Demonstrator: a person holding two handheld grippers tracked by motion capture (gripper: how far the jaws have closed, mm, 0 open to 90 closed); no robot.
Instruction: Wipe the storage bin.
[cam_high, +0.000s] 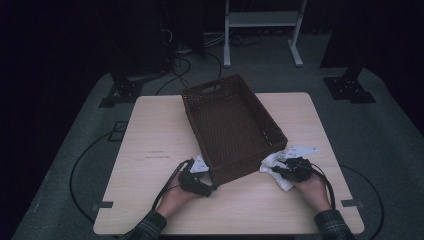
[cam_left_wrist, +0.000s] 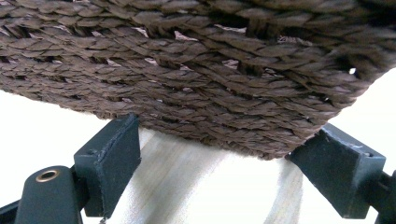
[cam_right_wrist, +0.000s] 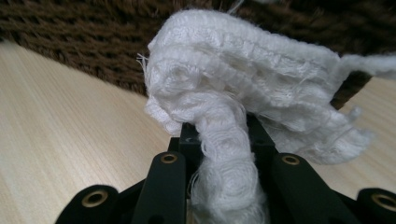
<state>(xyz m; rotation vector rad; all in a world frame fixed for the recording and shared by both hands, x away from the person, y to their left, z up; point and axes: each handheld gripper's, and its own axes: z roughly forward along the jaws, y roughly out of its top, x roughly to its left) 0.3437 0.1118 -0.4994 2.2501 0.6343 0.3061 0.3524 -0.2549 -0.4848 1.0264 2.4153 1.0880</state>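
A dark brown wicker basket (cam_high: 240, 167) lies at an angle across the middle of the wooden table (cam_high: 150, 150), with nothing visible inside it. My left gripper (cam_high: 211, 188) is at the basket's near-left corner. In the left gripper view its jaws (cam_left_wrist: 224, 158) stand wide apart, with the woven basket's (cam_left_wrist: 196, 70) lower edge just at their tips. At the basket's near-right corner my right gripper (cam_high: 278, 170) is shut on a crumpled white cloth (cam_high: 272, 162). In the right gripper view the cloth (cam_right_wrist: 243, 93) bunches over the right gripper (cam_right_wrist: 224, 135) and hides its pads, with the basket wall (cam_right_wrist: 70, 42) behind.
Bare tabletop runs along the left side and the near edge. Behind the table stand a white metal frame (cam_high: 262, 20) and dark stand feet (cam_high: 350, 87). Cables (cam_high: 80, 165) loop over the grey floor.
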